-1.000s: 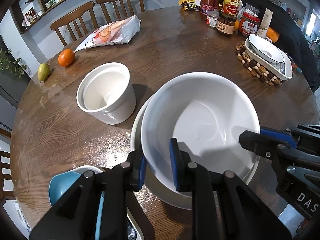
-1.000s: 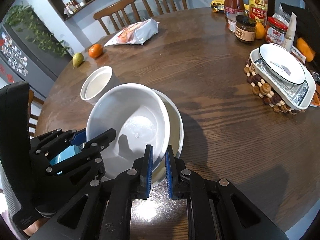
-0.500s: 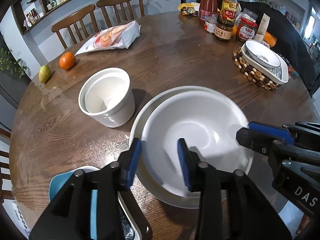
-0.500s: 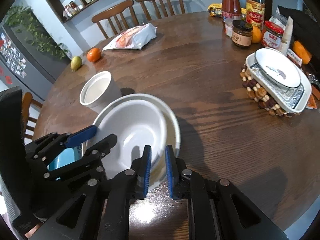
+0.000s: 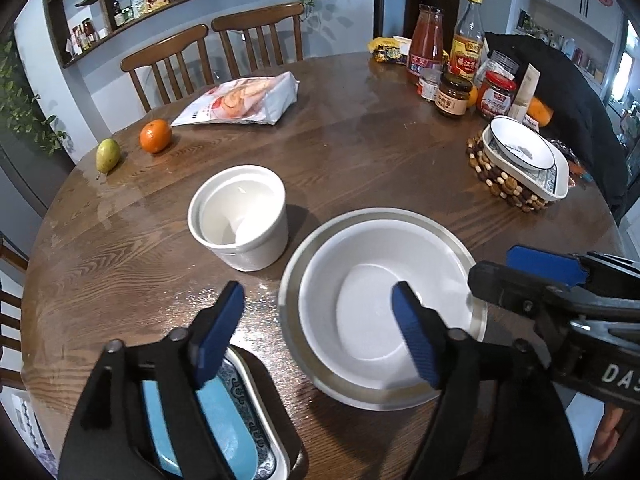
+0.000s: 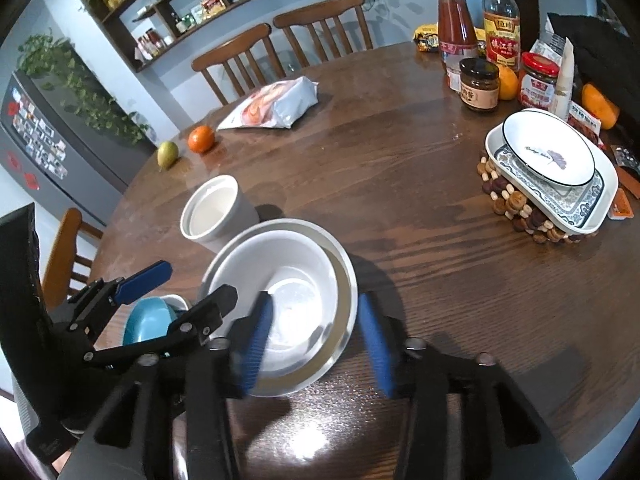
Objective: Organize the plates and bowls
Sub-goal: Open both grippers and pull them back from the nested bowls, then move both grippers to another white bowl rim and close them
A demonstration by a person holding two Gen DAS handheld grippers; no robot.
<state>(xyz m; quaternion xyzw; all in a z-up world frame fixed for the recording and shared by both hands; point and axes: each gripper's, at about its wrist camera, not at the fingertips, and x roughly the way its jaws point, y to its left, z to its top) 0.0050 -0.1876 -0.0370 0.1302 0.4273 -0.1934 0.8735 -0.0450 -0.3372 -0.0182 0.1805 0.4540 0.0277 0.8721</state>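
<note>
Both claws [image 5: 320, 328] straddle bowl [image 5: 384, 304].

We see both grippers [image 5: 318, 332] [image 6: 316, 344]: black linked arms, silver screws, blue ribbed pads [image 5: 218, 332], white letters "DAS" on one.

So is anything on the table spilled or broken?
Nothing looks spilled or broken. The white shallow bowl sits a bit off-centre in the wider cream plate, nearer its front edge. The round wooden table shows only shiny patches and small pale specks.
</note>
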